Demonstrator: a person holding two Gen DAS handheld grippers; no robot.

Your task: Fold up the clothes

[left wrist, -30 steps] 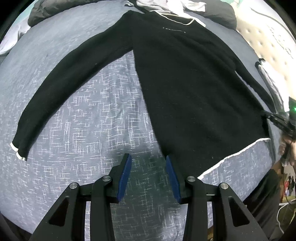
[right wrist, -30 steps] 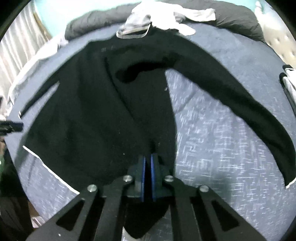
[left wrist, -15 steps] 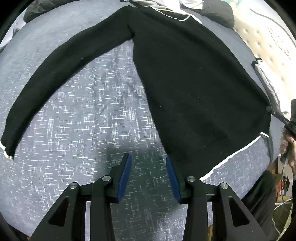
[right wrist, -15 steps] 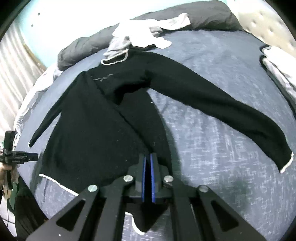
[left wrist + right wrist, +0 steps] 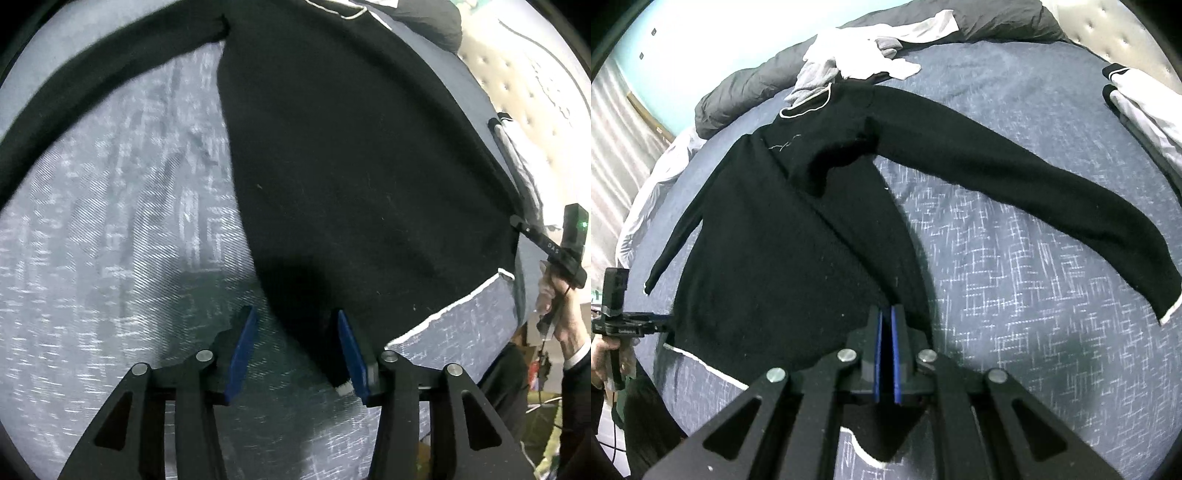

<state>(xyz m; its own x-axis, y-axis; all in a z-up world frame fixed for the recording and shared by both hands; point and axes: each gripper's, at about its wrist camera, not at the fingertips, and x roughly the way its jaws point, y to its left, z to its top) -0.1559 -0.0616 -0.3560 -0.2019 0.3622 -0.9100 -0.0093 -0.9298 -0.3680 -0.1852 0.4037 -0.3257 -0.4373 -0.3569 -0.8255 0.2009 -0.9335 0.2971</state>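
Both sleeves lie unfolded, so we judge nearly all folding remains. Our left gripper, jaws opening, straddles the sweater's lower-left hem corner unpinched; our right gripper is clamped on the hem at lower centre, sweater spread on the bed.

We see a big bed with a blue-grey patterned cover. At its far end lie a dark grey pillow and crumpled white cloths.

Left gripper lower, jaws opening astride the sweater hem corner.
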